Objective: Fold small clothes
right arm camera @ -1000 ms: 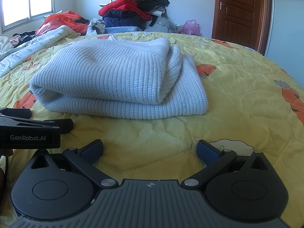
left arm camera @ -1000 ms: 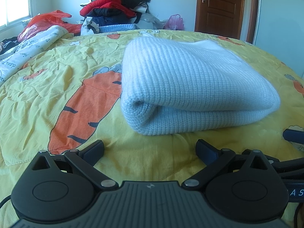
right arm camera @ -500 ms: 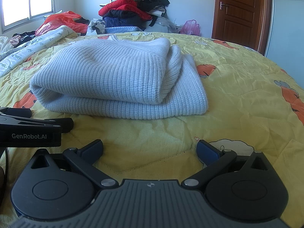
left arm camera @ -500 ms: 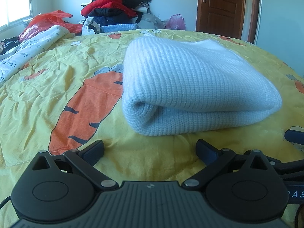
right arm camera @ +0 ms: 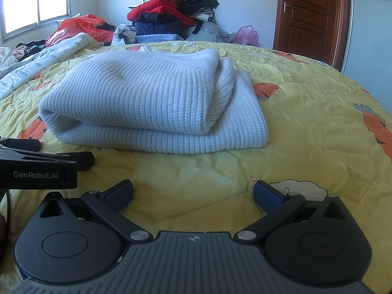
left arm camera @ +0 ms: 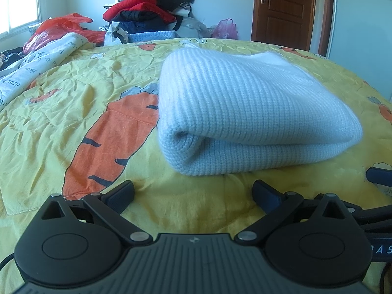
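Sweater (left arm camera: 247,112) folded in a thick pale-blue stack, lying on the yellow bedspread (left arm camera: 73,103) just ahead of both grippers. Left gripper (left arm camera: 193,193) spread wide, holding nothing, low over the cloth short of the rounded fold edge. Right gripper (right arm camera: 193,192) likewise released and empty, facing the stacked open edges on the sweater's right side. Seen from the right wrist camera, left gripper's fingers (right arm camera: 80,159) poking in beside the sweater's near-left corner, apart from it. Bare strip of bedspread between fingertips and knit; open bedspread to the right of the sweater, carrot print (left arm camera: 107,142) to its left. Compared with a second ago, nothing shifted: same fold, same gap, both grippers in the same place. Bedspread wrinkled, printed with carrots. Farther back, a white quilt (right arm camera: 44,66) with writing at the left, an orange plastic bag (right arm camera: 78,28), a pile of clothes (right arm camera: 171,17) against the wall, a pink bag (right arm camera: 246,35), a window (right arm camera: 36,0) and a brown door (right arm camera: 308,12).
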Available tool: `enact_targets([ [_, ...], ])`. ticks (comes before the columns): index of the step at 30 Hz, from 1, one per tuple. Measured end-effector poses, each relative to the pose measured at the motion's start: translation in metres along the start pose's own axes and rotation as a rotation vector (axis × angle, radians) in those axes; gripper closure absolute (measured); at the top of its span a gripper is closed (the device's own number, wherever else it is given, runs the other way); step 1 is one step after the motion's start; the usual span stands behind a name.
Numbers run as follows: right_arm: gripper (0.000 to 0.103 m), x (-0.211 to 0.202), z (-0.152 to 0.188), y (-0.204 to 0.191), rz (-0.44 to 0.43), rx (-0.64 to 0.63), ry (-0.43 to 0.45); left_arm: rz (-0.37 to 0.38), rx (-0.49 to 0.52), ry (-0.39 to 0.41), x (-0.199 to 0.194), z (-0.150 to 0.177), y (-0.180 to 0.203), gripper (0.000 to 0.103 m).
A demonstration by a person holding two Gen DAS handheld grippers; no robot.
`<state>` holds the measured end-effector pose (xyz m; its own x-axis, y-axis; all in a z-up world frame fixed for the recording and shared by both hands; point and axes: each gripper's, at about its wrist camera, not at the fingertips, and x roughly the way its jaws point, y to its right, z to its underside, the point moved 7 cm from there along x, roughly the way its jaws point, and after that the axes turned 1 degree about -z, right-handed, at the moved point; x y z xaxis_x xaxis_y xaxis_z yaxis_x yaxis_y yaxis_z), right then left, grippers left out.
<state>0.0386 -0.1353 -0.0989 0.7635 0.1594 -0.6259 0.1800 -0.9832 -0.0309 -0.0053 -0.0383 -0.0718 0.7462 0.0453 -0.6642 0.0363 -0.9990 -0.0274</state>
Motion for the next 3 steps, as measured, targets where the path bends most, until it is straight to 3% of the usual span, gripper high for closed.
enact_targets([
  [3, 0.001, 0.0000, 0.0000, 0.0000, 0.000, 0.000, 0.000, -0.003, -0.001, -0.002, 0.0003, 0.0000, -0.0001, 0.000],
])
